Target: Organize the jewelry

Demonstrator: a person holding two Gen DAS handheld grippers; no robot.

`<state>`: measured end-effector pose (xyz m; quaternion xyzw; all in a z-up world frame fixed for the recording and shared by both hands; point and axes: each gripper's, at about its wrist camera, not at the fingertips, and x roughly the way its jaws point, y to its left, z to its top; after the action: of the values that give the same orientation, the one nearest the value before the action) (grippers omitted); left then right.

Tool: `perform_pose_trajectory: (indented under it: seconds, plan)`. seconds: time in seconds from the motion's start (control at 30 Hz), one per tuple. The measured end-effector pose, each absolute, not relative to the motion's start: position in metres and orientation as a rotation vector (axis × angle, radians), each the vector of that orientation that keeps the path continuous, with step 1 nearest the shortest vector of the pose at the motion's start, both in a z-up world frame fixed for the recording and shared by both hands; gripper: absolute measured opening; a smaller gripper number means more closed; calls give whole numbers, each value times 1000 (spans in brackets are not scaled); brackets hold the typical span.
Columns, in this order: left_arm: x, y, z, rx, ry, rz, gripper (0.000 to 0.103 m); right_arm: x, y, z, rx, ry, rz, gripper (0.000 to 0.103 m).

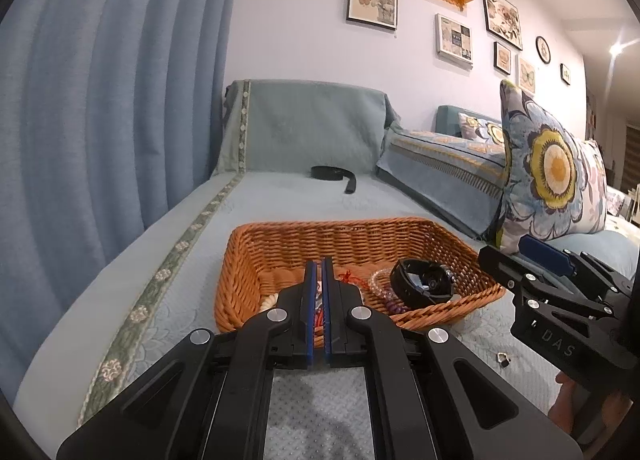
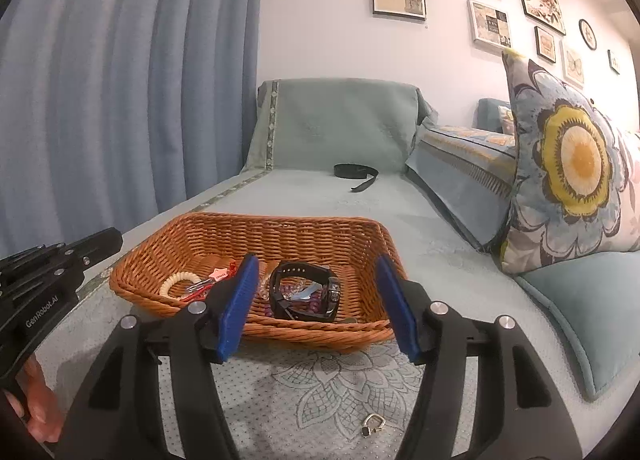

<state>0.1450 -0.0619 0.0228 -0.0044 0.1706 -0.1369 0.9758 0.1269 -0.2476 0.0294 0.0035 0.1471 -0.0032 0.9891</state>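
A woven orange basket [image 1: 332, 225] [image 2: 280, 219] sits on the pale green sofa cover. Inside it lie a black watch [image 1: 424, 285] [image 2: 305, 292], a white bead bracelet [image 2: 180, 284], a red cord piece [image 2: 208, 287] and pink and purple beads [image 1: 380, 284]. A small metal charm [image 2: 372, 426] [image 1: 503, 359] lies on the cover in front of the basket. My left gripper [image 1: 319, 265] is shut with nothing between its pads, its tips over the basket's near left part. My right gripper [image 2: 316, 260] stands open and empty just before the near rim, facing the watch.
A black belt [image 2: 356, 173] lies farther back on the seat. A large flowered pillow [image 2: 572, 164] stands at the right against the backrest. Blue curtains [image 1: 100, 100] hang on the left. A hand [image 2: 38, 400] holds the left gripper's handle.
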Motion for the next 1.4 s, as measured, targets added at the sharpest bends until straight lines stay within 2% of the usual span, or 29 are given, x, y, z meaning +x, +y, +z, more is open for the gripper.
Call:
perform_pose_trajectory:
  seconds: [1.4]
  plan:
    - [145, -59, 22, -28, 339, -287, 1, 130, -246, 25, -11, 309, 9, 57]
